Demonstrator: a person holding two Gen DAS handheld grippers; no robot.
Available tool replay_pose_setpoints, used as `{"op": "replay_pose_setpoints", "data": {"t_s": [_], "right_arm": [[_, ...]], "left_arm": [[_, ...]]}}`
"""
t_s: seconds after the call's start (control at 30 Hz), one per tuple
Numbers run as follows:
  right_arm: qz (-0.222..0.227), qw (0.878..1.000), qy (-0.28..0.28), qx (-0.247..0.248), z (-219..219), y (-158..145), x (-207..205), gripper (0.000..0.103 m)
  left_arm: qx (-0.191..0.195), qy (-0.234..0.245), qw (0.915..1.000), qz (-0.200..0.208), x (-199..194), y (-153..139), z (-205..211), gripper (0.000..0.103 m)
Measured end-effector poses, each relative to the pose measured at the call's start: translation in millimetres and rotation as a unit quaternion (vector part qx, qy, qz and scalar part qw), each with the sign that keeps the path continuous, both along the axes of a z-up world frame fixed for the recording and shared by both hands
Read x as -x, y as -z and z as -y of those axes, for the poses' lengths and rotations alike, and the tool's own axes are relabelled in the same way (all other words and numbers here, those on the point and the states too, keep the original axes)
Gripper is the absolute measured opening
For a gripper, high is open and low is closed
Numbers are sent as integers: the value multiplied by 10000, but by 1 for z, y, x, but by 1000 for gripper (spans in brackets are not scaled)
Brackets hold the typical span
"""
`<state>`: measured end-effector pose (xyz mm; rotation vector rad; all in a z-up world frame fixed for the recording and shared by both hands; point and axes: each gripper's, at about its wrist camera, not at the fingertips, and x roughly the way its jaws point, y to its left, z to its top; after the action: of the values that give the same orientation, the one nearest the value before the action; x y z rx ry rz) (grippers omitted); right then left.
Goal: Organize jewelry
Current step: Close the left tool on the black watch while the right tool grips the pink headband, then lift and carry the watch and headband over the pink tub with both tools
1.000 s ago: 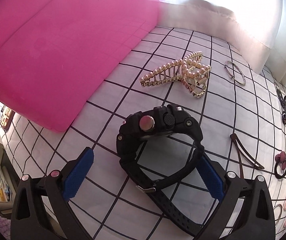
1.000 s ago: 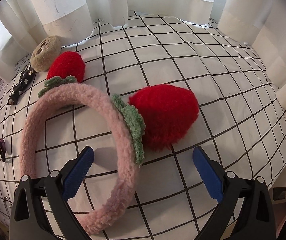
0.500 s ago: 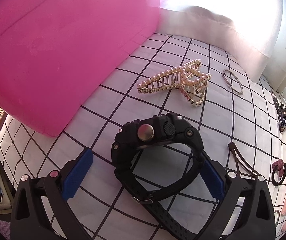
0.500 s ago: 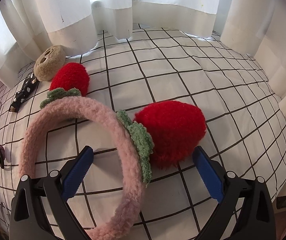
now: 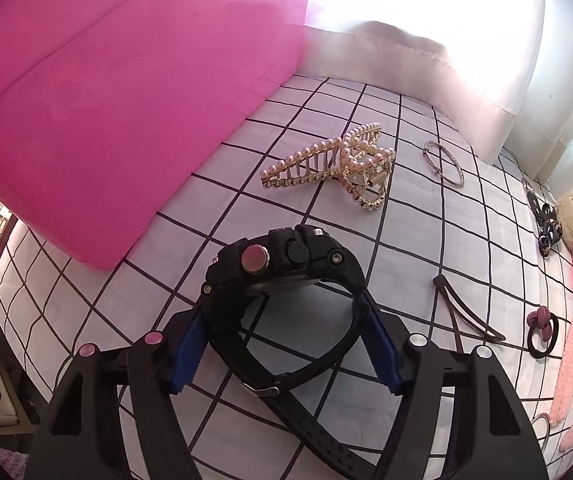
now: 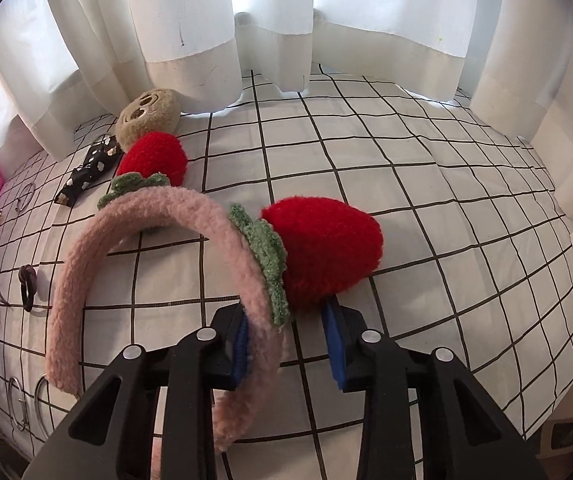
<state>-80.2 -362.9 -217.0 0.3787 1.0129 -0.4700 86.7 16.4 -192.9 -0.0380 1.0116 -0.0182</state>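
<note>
Closing in, our left gripper has its blue pads either side of the black watch, and both pads look to be touching the strap loop, clamped on it. That watch stands on its side on the checked sheet, buttons facing us, its loose strap end trailing towards the camera. Just beyond it lies the pearl hair claw, with a thin metal bangle to its right and a pink box filling the left. A brown hair clip sits near the watch on the right.

Over on the right gripper, the jaws are closing too, and we see them squeezing the fuzzy pink headband right where the green leaf collar meets the red strawberry. The left pad presses the band; the right pad is half hidden under the strawberry, so we can only guess it touches. A second strawberry lies further back, beside a beige plush face and a black patterned bow
</note>
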Motion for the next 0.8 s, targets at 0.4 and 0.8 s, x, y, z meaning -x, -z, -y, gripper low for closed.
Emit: {"op": "replay_pose_setpoints", "data": {"t_s": [0.4,0.8], "right_arm": [[553,9983,-153,43,5,-46,1,16],[1133,9922,-418,318,-3,-121,3,16]], "left_arm": [[-48,308,9992,231,20,-33,7,67],[184,618,9958,642,39,-101,19,67]]}}
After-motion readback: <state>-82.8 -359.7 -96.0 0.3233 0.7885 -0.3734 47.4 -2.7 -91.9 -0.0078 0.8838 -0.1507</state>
